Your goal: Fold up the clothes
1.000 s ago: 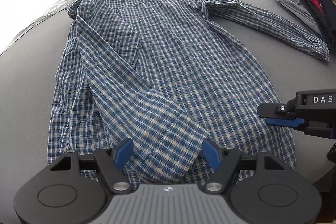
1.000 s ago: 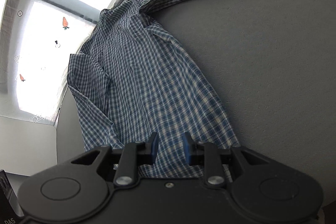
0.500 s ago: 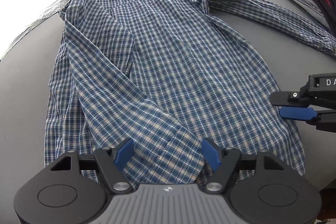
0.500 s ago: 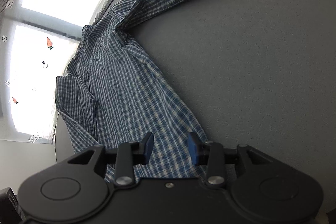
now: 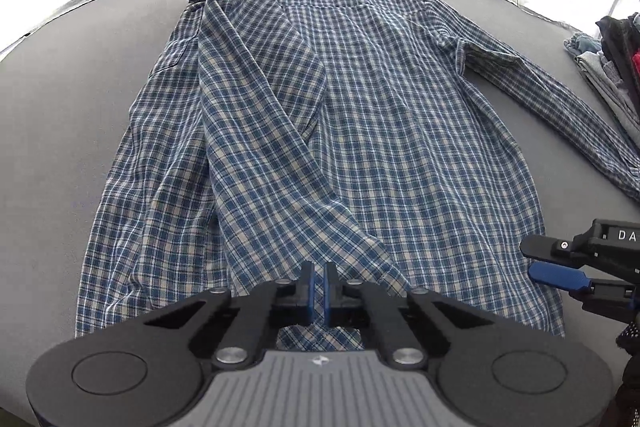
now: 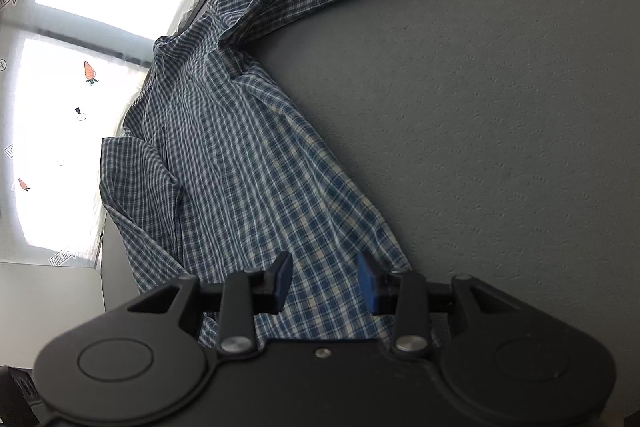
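Observation:
A blue and white plaid shirt (image 5: 360,127) lies spread flat on the grey table (image 5: 60,127), collar at the far edge. Its left sleeve (image 5: 248,115) is folded diagonally across the body, with the cuff at the near hem. My left gripper (image 5: 318,287) is shut on that cuff, and plaid cloth shows in the thin slit between the blue pads. The other sleeve (image 5: 560,107) stretches out to the right. My right gripper (image 6: 325,279) stands open over the shirt's (image 6: 248,187) right hem corner, with cloth below its fingers. It also shows side-on as the right gripper (image 5: 556,263) in the left wrist view.
A pile of folded clothes (image 5: 612,67) sits at the far right of the table. Bare grey tabletop (image 6: 500,107) lies to the right of the shirt. A bright window (image 6: 60,107) runs behind the table's far edge.
My left gripper has shut on the sleeve cuff that lay between its open fingers. The right gripper has opened wider over the hem corner.

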A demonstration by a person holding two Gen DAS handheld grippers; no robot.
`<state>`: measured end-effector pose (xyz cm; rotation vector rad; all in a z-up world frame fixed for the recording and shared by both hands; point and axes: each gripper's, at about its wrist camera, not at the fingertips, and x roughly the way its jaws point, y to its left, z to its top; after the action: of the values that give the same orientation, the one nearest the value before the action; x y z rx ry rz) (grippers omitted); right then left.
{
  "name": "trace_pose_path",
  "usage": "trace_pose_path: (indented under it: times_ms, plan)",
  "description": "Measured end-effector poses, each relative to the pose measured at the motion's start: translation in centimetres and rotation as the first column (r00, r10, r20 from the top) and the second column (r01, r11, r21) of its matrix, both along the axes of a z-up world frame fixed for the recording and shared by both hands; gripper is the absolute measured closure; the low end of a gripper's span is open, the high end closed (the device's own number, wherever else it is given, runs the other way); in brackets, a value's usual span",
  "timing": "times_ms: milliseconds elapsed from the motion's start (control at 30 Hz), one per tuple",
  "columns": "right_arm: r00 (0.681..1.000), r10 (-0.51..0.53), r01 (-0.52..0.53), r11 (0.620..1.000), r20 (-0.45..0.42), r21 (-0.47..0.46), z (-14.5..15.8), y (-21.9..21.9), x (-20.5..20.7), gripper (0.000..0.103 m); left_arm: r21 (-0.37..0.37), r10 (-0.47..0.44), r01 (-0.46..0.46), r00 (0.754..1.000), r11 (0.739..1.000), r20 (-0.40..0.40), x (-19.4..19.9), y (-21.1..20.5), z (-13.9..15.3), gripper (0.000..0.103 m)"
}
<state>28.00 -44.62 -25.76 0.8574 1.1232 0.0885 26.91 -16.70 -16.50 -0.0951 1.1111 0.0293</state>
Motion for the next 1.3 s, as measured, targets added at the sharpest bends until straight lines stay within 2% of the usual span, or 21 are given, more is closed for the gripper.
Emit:
trace_pose_path:
  times_ms: [133,200,400,500,633,733,867,1067,1200,1300]
  plan:
    - [1.000,0.018,-0.017,0.999,0.009,-0.028,0.2,0.6,0.1,0.064,-0.041,0.125,-0.124,0.992,0.992,0.036,-1.4,2.6,0.7,0.102]
    - [1.000,0.021,-0.020,0.999,0.013,-0.038,0.3,0.7,0.1,0.064,-0.051,0.160,-0.158,0.986,0.986,0.040,-1.9,3.5,0.9,0.102]
    - [0.999,0.026,-0.024,0.997,0.027,-0.075,0.6,1.2,-0.1,0.064,-0.055,0.095,-0.094,0.995,0.994,0.034,-2.4,2.9,0.9,0.101]
    - [1.000,-0.004,0.005,0.998,0.023,-0.061,0.6,1.1,-0.2,0.063,-0.056,0.063,-0.061,0.998,0.997,0.030,-2.6,2.6,1.0,0.098]
    - [0.997,-0.083,0.083,0.995,-0.007,0.045,-0.1,-0.2,-1.0,0.063,-0.059,0.020,-0.018,0.999,0.998,0.026,-2.9,2.2,1.1,0.087]
    - [0.987,-0.156,0.161,0.977,-0.047,0.139,-1.0,-1.3,-1.9,0.065,-0.067,-0.005,0.005,1.000,0.998,-0.002,-2.2,1.1,0.9,0.083]
    - [0.976,-0.209,0.216,0.961,-0.061,0.174,-1.4,-2.4,-3.0,0.065,-0.081,-0.034,0.030,0.998,0.996,-0.045,-0.9,-0.6,0.5,0.068]
    - [0.969,-0.236,0.248,0.944,-0.078,0.217,-1.9,-3.0,-3.7,0.065,-0.015,-0.112,0.112,0.993,0.994,-0.039,-0.3,-3.6,0.1,0.057]
    - [0.972,-0.222,0.233,0.949,-0.075,0.213,-1.8,-3.0,-3.7,0.065,0.020,-0.138,0.139,0.989,0.990,-0.058,-0.2,-4.8,-0.7,0.056]
    - [0.976,-0.207,0.218,0.954,-0.071,0.204,-1.7,-3.0,-3.5,0.065,0.033,-0.125,0.128,0.989,0.991,-0.080,0.0,-5.0,-1.5,0.055]
